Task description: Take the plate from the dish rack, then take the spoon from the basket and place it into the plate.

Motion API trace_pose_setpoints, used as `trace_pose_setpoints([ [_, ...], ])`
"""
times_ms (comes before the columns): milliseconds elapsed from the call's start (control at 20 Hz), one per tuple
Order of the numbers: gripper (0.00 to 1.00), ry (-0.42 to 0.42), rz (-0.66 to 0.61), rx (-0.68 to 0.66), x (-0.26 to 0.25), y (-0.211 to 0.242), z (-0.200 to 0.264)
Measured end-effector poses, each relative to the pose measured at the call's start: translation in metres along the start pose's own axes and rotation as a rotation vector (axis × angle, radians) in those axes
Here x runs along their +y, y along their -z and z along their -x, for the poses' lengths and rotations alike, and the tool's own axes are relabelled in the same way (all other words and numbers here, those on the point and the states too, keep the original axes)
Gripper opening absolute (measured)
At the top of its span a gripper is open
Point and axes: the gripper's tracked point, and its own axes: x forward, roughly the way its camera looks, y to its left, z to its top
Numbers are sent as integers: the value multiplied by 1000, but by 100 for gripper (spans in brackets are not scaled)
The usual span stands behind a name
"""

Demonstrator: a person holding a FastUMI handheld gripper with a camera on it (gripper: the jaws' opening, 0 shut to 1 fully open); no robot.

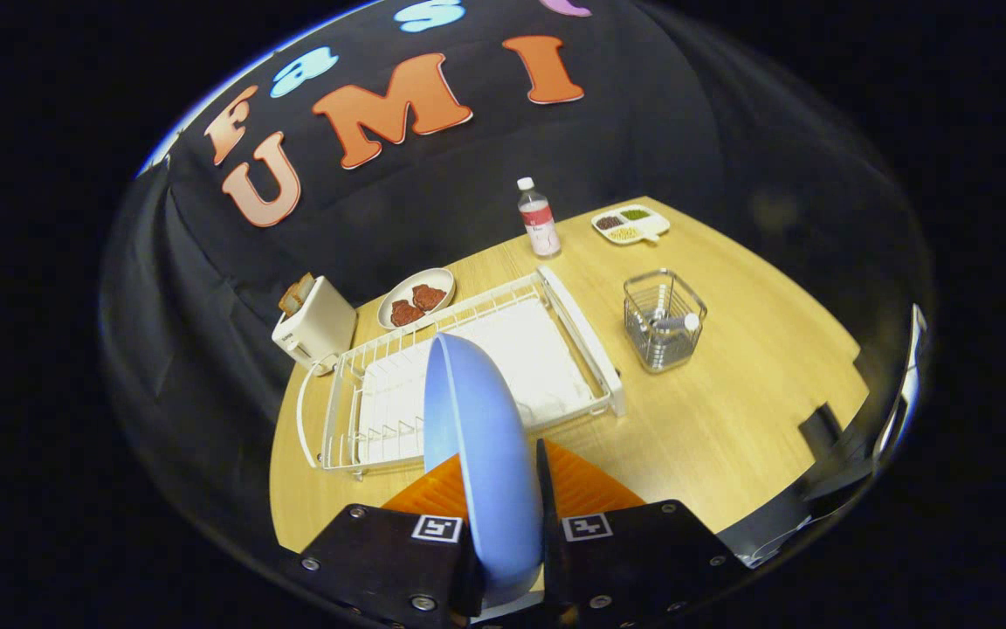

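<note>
The blue plate (pixel 481 454) stands on edge, pinched between both fingers of the claw (pixel 507 524), above the near end of the white dish rack (pixel 459 367). The wire basket (pixel 664 320) with the spoon (pixel 676 322) sits beside the rack on the table (pixel 730 419).

Gripper (pixel 507 524) clamps blue plate (pixel 477 437) upright above dish rack (pixel 398 393); basket (pixel 664 319) beyond.
</note>
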Motion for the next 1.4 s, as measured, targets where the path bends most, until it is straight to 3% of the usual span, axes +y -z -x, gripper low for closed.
trace_pose_setpoints([
  [500, 27, -121, -268, 172, -13, 105, -34],
  [700, 28, -172, -349, 219, -3, 122, -54],
  [1100, 31, -226, -375, 254, 4, 128, -68],
  [1150, 34, -216, -362, 256, 0, 128, -68],
  [1400, 94, -108, -206, 217, -47, 117, -51],
])
